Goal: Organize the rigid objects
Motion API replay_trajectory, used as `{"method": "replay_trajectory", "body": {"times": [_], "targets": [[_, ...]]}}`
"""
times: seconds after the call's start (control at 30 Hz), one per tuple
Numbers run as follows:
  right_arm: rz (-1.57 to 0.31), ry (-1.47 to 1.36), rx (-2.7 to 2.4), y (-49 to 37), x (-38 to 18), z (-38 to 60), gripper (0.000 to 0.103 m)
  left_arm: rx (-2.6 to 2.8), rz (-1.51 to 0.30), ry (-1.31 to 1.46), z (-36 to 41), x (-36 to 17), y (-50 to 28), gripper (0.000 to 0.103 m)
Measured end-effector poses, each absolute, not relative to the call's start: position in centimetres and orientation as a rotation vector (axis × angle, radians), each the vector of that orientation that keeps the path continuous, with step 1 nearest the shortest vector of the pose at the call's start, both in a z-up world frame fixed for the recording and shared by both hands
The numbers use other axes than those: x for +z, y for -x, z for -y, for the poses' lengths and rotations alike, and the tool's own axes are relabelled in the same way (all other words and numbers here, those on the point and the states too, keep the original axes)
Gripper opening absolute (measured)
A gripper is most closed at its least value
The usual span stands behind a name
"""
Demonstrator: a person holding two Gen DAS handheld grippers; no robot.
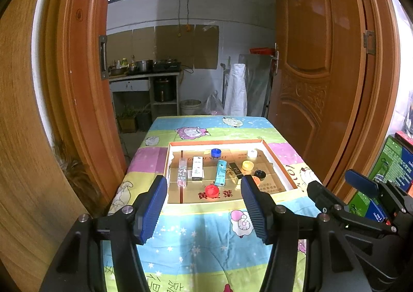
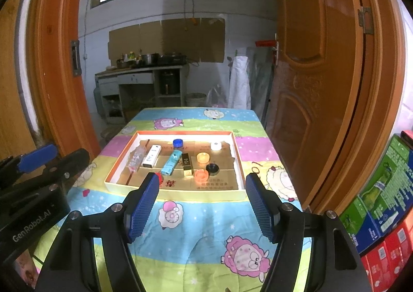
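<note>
A shallow cardboard tray (image 1: 280, 163) (image 2: 238, 160) lies on the table. In it lie a clear patterned lighter (image 1: 182, 172) (image 2: 135, 157), a white lighter (image 1: 197, 168) (image 2: 152, 155), a teal lighter (image 1: 220, 172) (image 2: 171, 163) and a black-and-gold one (image 1: 236, 169) (image 2: 187, 163). Caps lie around them: blue (image 1: 216, 152) (image 2: 178, 142), white (image 1: 252, 154) (image 2: 215, 146), yellow (image 1: 247, 165) (image 2: 203, 157), black (image 1: 259, 174) (image 2: 212, 168), orange (image 2: 201, 175) and red (image 1: 212, 190). My left gripper (image 1: 204, 190) and right gripper (image 2: 202, 186) are open and empty, held before the tray's near edge.
The table wears a cartoon sheep cloth (image 1: 196, 240) (image 2: 201, 230). An open wooden door (image 1: 317, 72) (image 2: 320, 72) stands at the right, a door frame (image 1: 72, 72) at the left. Stacked coloured boxes (image 2: 382, 204) sit at the right. A kitchen counter (image 1: 144, 75) is beyond.
</note>
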State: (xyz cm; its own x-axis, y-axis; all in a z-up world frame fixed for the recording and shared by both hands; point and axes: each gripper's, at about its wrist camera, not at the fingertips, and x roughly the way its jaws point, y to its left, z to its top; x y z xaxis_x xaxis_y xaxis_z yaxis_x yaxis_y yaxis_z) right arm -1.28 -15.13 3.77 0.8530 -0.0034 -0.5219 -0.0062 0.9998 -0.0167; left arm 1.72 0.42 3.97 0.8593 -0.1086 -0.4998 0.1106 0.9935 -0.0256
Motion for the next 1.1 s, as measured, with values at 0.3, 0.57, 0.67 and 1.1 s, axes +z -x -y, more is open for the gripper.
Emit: {"method": "replay_trajectory", "body": {"times": [0.3,0.57,0.67,1.1], "targets": [[-0.551,0.018,0.002,1.3,3.7,15.1,0.071,-0.117,-0.535,-0.002,-0.5,3.7,-1.7,0.06],[-0.556,0.025,0.0,1.3,3.6,15.4,0.071,-0.123,-0.563,-0.001,-0.3,3.2,-1.8,0.06],[-0.56,0.026,0.001,1.3,3.4,15.4,0.071,-0.124,-0.569,-0.004,-0.3,3.1,-1.8,0.06],[-0.573,0.027,0.005,1.3,3.0,15.3,0.071,-0.125,-0.583,-0.01,-0.2,3.0,-1.8,0.06]]}}
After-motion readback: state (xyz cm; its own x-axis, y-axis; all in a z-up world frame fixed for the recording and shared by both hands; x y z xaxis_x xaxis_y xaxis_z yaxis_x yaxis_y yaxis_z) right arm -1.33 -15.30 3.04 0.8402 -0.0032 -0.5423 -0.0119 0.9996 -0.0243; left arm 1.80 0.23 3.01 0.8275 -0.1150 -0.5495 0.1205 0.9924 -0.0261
